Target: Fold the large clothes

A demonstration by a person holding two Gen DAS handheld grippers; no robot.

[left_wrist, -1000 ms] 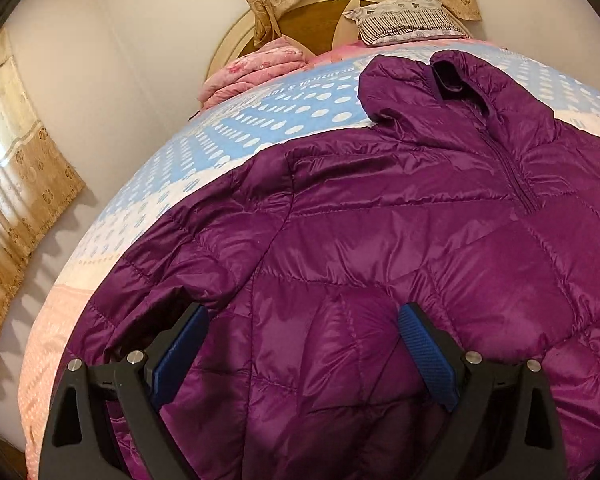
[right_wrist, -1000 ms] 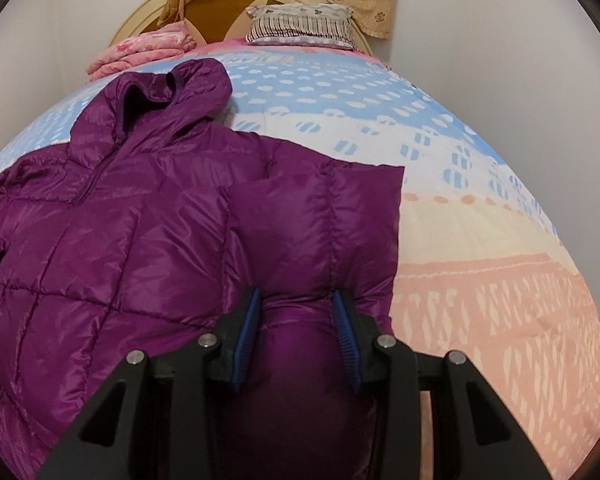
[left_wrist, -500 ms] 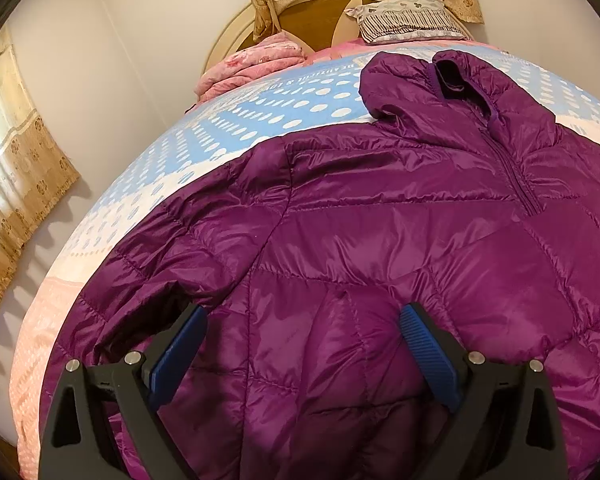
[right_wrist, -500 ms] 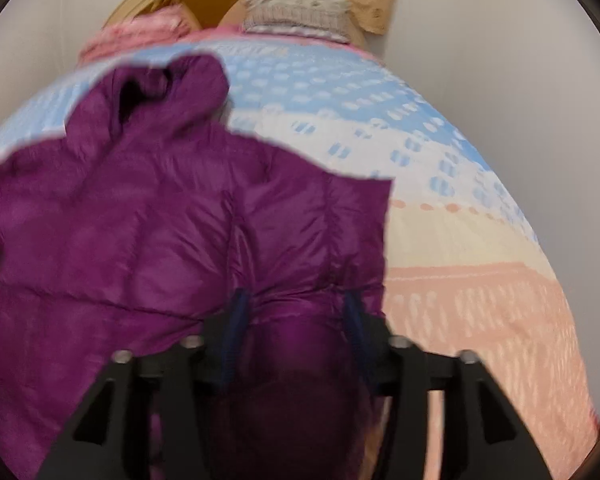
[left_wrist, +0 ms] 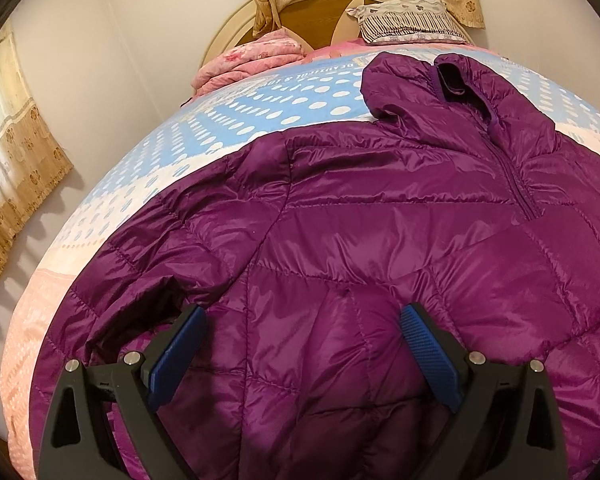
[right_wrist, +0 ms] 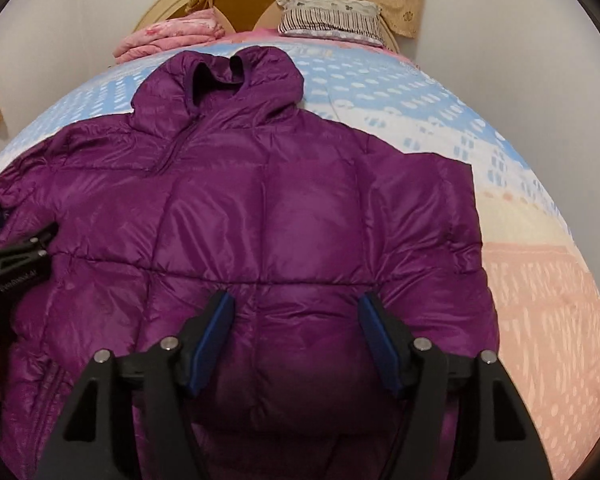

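Here | purple jacket [left_wrist: 380,248] flat on bed [left_wrist: 204,148], front up | left gripper [left_wrist: 300,348] fingers wide, empty | right gripper [right_wrist: 296,336] fingers wide, empty, over jacket

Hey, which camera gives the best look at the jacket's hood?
The right wrist view: the hood sits near center, whole and facing the camera. The left wrist view shows the hood too, but off to the right and skewed.

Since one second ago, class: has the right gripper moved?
Yes. The right gripper has opened and shifted left over the jacket, judged against the striped pillow.
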